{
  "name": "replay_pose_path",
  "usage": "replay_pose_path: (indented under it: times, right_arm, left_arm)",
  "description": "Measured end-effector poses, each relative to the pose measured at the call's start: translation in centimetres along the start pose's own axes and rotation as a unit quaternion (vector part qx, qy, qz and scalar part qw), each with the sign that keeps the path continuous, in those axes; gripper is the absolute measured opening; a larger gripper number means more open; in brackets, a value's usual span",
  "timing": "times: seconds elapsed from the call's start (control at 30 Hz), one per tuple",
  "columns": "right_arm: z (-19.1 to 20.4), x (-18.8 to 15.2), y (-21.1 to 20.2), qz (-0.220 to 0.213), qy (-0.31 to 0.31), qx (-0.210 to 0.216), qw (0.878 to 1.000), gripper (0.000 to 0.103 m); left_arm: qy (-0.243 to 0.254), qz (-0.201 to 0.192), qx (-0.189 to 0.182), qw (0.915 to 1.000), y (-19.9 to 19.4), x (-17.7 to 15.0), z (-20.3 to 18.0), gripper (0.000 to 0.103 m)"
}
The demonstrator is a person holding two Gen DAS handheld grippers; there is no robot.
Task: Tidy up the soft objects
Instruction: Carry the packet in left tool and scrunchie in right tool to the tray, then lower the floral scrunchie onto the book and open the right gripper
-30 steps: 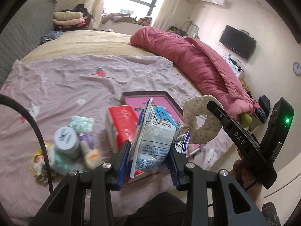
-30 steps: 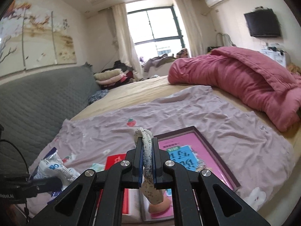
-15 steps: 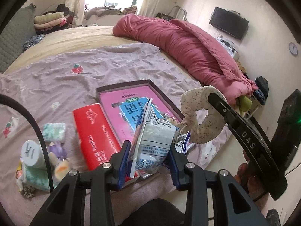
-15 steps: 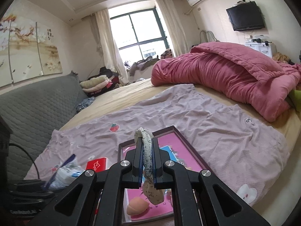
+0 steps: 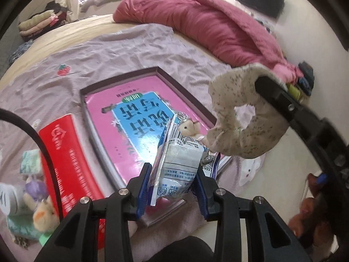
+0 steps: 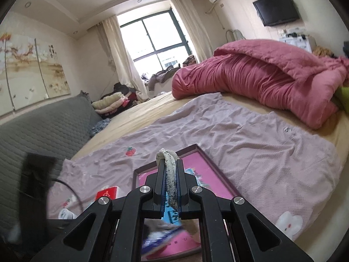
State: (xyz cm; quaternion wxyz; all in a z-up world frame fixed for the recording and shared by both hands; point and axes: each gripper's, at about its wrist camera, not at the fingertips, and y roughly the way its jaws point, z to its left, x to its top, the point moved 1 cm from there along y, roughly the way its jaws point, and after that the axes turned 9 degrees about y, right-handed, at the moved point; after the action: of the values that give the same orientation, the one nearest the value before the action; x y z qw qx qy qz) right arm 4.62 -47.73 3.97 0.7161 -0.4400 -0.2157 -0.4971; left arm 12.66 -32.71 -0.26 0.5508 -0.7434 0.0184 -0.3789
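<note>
Two grips loaded: left gripper (image 5: pixel 174 187) pinching a tissue pack (image 5: pixel 177 170) above the tray (image 5: pixel 122 80), right gripper (image 6: pixel 170 187) clamped on a scrunchie (image 6: pixel 169 174). Risk: dangling scrunchie snagging the pack on release.

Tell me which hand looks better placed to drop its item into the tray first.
Left, probably. The left tool holds the tissue pack low over the tray's near edge, right above the pink book. The right tool grips the speckled scrunchie higher, nearer the tray's right rim.
</note>
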Motion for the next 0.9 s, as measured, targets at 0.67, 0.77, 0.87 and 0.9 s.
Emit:
replay_pose_path:
  times: [0.67, 0.77, 0.87, 0.9]
  right_arm:
    - [-2.4, -3.0, 6.2, 0.05, -0.078, -0.114, 0.989, 0.009]
    - [-3.7, -3.5, 7.3, 0.076, -0.046, -0.099, 0.991, 0.01]
    - [-4.7, -3.9, 7.7, 0.09, -0.009, -0.071, 0.993, 0.011]
    - [-5.0, -4.0, 7.9, 0.098, 0.012, -0.053, 0.994, 0.012]
  left_arm:
    - [0.024, 0.061, -0.009, 0.9978, 6.7, 0.1, -0.3, 0.039]
    - [0.022, 0.06, -0.014, 0.9978, 6.7, 0.1, -0.1, 0.039]
    - [0.022, 0.061, -0.018, 0.9977, 6.8, 0.2, 0.0, 0.039]
    - [0.023, 0.062, -0.017, 0.9977, 6.9, 0.2, 0.0, 0.039]
